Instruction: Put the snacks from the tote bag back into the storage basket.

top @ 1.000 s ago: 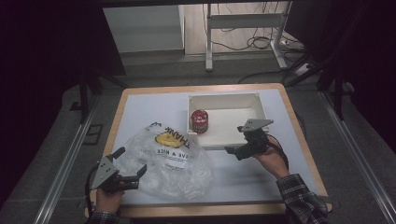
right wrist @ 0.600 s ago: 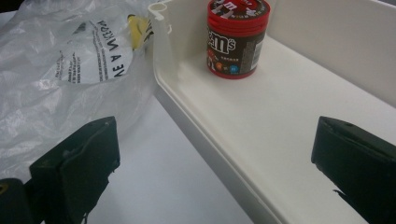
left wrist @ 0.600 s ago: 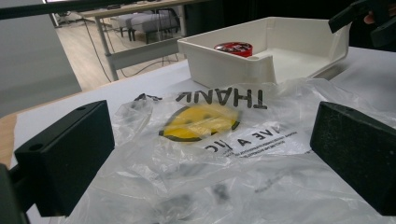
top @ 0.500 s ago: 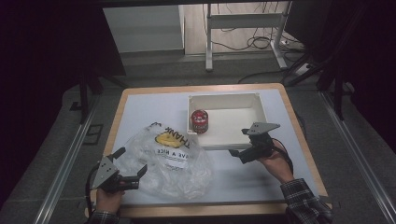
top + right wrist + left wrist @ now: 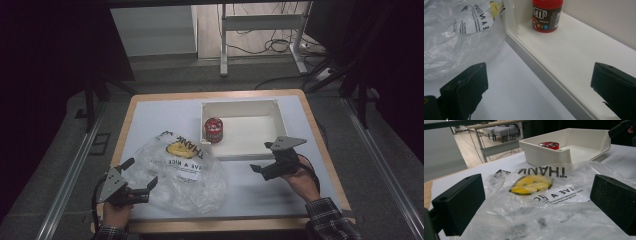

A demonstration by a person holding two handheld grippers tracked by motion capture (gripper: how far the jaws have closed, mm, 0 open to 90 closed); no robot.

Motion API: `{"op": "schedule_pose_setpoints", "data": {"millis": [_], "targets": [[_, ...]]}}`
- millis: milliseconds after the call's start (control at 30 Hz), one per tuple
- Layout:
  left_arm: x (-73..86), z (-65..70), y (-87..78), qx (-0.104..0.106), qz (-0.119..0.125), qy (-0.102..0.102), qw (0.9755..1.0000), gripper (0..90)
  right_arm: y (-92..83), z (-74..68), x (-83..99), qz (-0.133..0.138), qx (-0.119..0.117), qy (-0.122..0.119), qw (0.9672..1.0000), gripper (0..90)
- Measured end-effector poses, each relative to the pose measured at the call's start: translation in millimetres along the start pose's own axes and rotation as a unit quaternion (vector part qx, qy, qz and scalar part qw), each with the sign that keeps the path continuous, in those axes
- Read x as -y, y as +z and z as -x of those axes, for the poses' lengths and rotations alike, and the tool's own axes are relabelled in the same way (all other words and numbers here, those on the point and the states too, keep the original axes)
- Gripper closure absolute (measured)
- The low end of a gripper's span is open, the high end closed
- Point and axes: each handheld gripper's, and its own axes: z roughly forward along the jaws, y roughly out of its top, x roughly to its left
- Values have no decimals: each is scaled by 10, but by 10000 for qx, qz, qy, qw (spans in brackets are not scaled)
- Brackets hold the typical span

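Left claw [image 5: 141,189] is sitting at the near-left edge of the clear plastic bag [image 5: 182,172], jaws spread, with bag film lying between them in the left gripper view [image 5: 536,202]. It isn't pinching anything yet, and it's reading the same as a second ago.

Right claw [image 5: 262,169] is the one changing. Over the last second it's been sliding right and toward the near edge of the desk [image 5: 150,115], and it's now hovering just outside the front wall of the white tray [image 5: 240,156]. Jaws are spread with nothing between them. In the right gripper view it's looking along that front wall [image 5: 541,67] toward the M&M's tub [image 5: 546,15].

The M&M's tub [image 5: 213,130] is standing upright in the tray's left end, close to the left wall, untouched and well apart from both claws. Bag is lying crumpled on the desk with its far-right edge touching the tray's near-left corner.

My read: this is looking like bagging the tub, still early. Right claw backing off looks like lining up an approach on the tub. Left claw is needing to close on the bag rim first. Risk: thin film slipping out, or the tub tipping against the tray wall.
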Motion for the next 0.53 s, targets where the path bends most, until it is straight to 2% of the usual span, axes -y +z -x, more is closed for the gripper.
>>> {"op": "schedule_pose_setpoints", "data": {"millis": [533], "targets": [[-2,8,12,-1,-33,28,10000,0,-112,22,206,-138,144,121,9997,13]]}}
